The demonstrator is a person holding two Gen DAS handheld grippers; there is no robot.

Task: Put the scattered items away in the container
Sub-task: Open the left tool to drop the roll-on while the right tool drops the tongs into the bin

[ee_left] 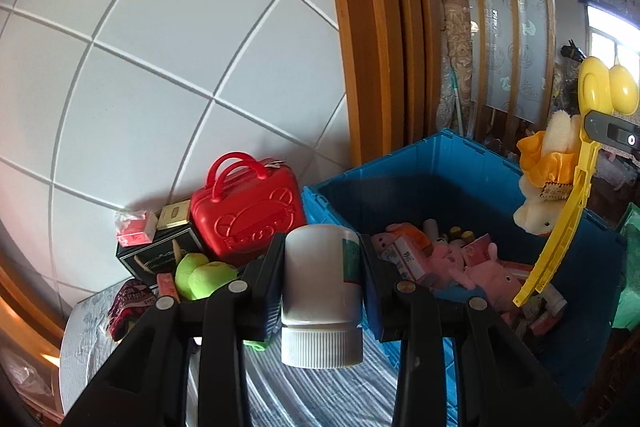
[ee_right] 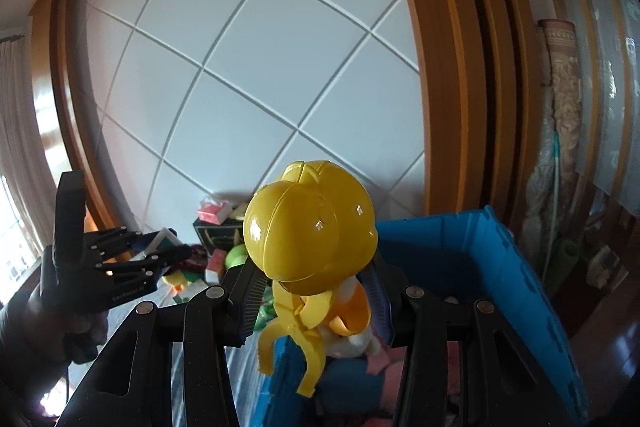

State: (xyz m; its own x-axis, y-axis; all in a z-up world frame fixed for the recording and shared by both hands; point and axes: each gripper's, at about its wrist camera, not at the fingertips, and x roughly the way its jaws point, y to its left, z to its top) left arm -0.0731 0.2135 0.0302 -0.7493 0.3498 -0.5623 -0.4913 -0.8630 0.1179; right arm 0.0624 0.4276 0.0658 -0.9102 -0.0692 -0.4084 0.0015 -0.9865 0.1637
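Note:
My left gripper [ee_left: 320,267] is shut on a white plastic bottle [ee_left: 320,279], cap down, held above the table just left of the blue crate [ee_left: 460,167]. My right gripper [ee_right: 316,287] is shut on a yellow plastic toy tongs [ee_right: 310,227] together with a cream plush with an orange scarf [ee_right: 352,311], above the crate's left wall [ee_right: 440,231]. In the left wrist view the tongs [ee_left: 560,227] and plush [ee_left: 536,203] hang over the crate's right side. Pink plush toys [ee_left: 484,271] and small boxes lie inside the crate.
A red toy case [ee_left: 248,207], a black box [ee_left: 160,255], a red-white packet [ee_left: 134,227], a green plush [ee_left: 204,277] and a dark red cloth [ee_left: 128,303] lie on the table left of the crate. A tiled wall and wooden frame stand behind.

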